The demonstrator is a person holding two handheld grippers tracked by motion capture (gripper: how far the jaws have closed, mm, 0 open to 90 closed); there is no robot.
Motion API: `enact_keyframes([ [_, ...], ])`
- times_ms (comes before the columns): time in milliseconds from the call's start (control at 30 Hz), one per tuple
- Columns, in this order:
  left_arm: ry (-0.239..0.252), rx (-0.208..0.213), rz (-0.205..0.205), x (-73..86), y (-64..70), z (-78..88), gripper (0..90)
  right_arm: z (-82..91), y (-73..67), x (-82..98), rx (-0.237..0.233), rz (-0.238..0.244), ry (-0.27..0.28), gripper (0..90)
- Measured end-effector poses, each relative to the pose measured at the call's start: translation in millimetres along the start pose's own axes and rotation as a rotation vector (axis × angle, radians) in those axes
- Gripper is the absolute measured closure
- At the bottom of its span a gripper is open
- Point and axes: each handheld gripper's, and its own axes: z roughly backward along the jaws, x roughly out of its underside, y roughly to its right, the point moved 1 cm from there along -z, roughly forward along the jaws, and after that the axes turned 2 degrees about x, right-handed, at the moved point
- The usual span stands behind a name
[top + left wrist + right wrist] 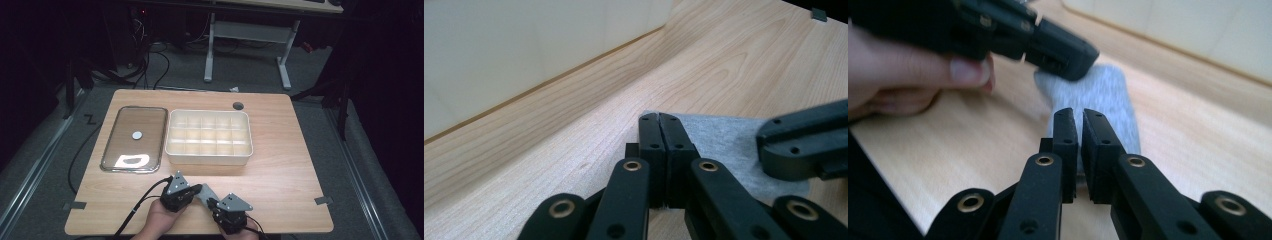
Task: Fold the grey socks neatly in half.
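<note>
L gripper shut | R gripper slightly parted | grey cloth (under both)

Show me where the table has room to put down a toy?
The right side of the table, beside the white box, is bare to the edge. So is the front left corner, below the tray. The front middle is crowded: both grippers, left and right, meet over a grey cloth.
</note>
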Motion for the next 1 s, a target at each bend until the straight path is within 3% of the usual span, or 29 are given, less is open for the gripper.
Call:
enact_keyframes([
  [133, -0.004, -0.009, -0.012, 0.7, 1.6, -0.7, 89.8, -2.9, -1.1, 4.4, 0.002, 0.000, -0.033, 88.5],
  [467, -0.002, -0.007, -0.012, 1.5, 1.2, -0.6, 89.9, -5.8, -0.1, 3.7, -0.022, -0.015, -0.052, 89.2],
  [567, 0.008, 0.001, 0.007, 1.7, -0.8, 0.6, 83.8, -1.4, 1.1, -3.5, -0.049, -0.017, -0.075, 83.3],
  [767, 0.006, 0.004, 0.014, 1.4, -1.6, 0.2, 79.3, 8.6, 9.9, -23.9, -0.036, 0.003, -0.094, 71.5],
  [833, 0.007, 0.003, 0.012, 1.5, -1.4, 0.1, 78.6, 8.3, 15.0, -29.5, -0.031, -0.011, -0.115, 64.8],
  [1000, 0.009, 0.008, 0.008, 1.5, -1.1, 0.4, 76.6, -7.4, 24.0, -37.5, -0.064, -0.035, -0.232, 47.5],
])
